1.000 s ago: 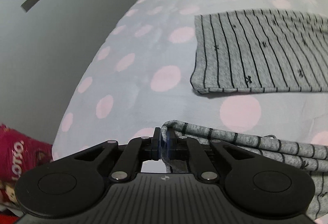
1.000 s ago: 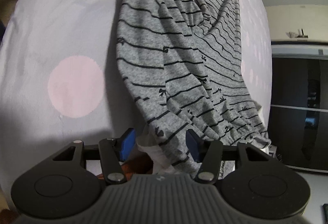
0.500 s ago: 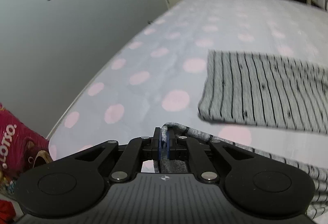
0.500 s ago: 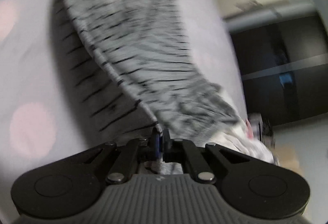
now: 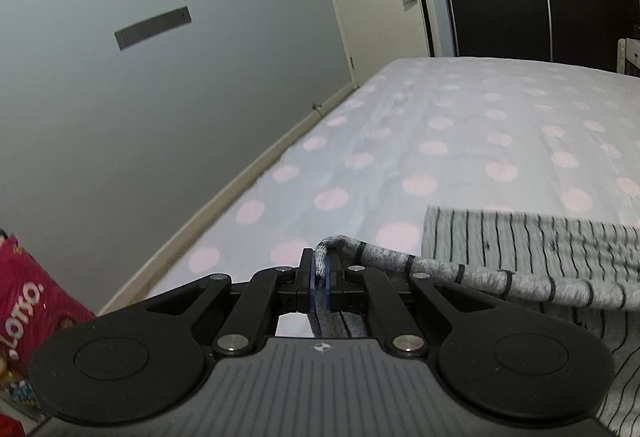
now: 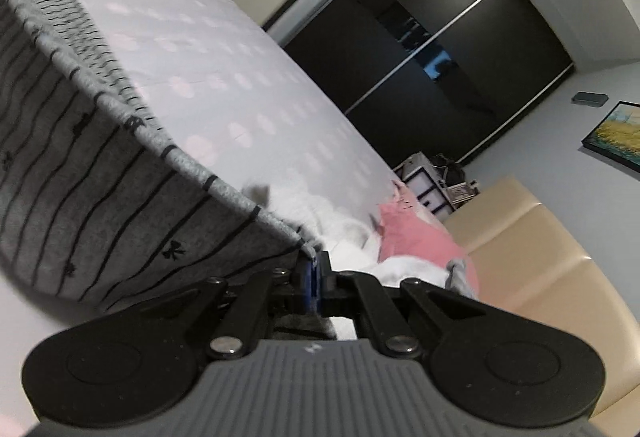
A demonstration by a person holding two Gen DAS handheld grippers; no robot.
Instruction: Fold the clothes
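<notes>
A grey garment with thin black stripes (image 5: 480, 275) is held up between both grippers. My left gripper (image 5: 320, 271) is shut on its edge, which runs taut to the right. My right gripper (image 6: 312, 269) is shut on the other end of the same garment (image 6: 100, 205), which hangs to the left of the fingers. A folded grey striped piece (image 5: 520, 237) lies flat on the bed past the left gripper and shows far off in the right wrist view (image 6: 68, 1).
The bed has a pale sheet with pink dots (image 5: 440, 141). A grey wall (image 5: 160, 77) runs along its left side. A pink and white clothes pile (image 6: 408, 237) lies by the right gripper. Dark sliding wardrobe doors (image 6: 432, 49) stand behind. A red bag (image 5: 28, 309) sits at lower left.
Both grippers have lifted and tilted up, raising the striped garment off the bed. The right gripper was open a second ago and has shut on the garment.
</notes>
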